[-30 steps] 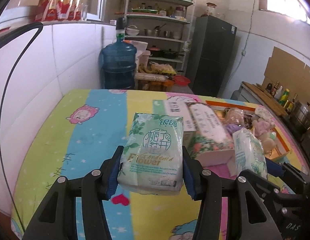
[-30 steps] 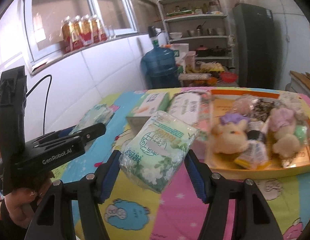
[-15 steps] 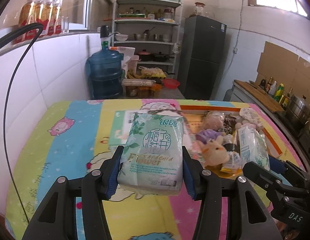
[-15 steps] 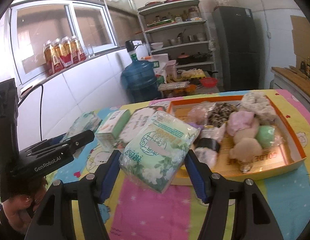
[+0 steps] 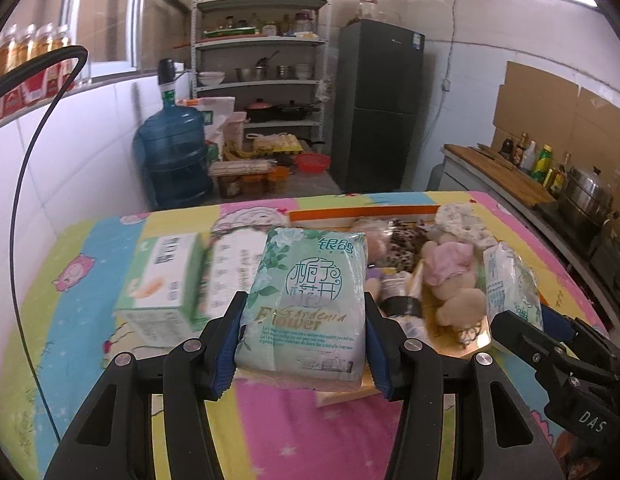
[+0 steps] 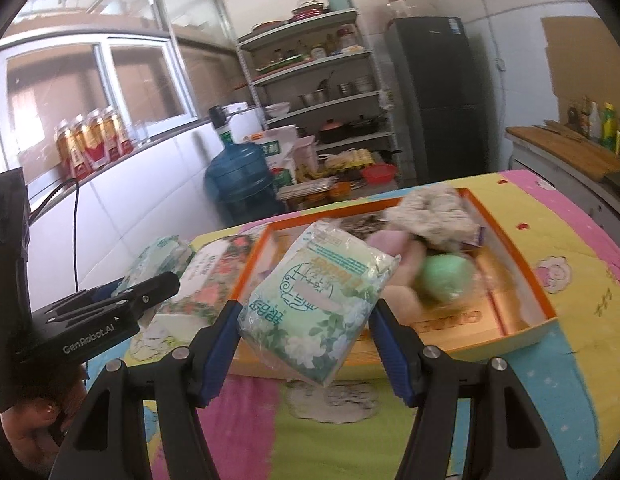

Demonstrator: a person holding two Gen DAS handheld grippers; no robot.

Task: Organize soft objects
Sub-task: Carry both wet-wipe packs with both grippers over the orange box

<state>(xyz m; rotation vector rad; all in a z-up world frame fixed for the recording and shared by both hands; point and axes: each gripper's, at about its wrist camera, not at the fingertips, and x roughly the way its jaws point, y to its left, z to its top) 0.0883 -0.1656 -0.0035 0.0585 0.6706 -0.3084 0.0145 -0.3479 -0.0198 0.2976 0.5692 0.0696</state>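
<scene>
Both tissue packs [image 5: 303, 306] [image 6: 316, 304] have drifted over the orange tray [image 6: 506, 240].

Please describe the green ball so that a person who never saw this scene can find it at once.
Find the orange-rimmed box on the colourful tablecloth. The green ball lies inside it among the soft toys, below a whitish knitted bundle. It is the only plain, round, mint-green thing there.
</scene>
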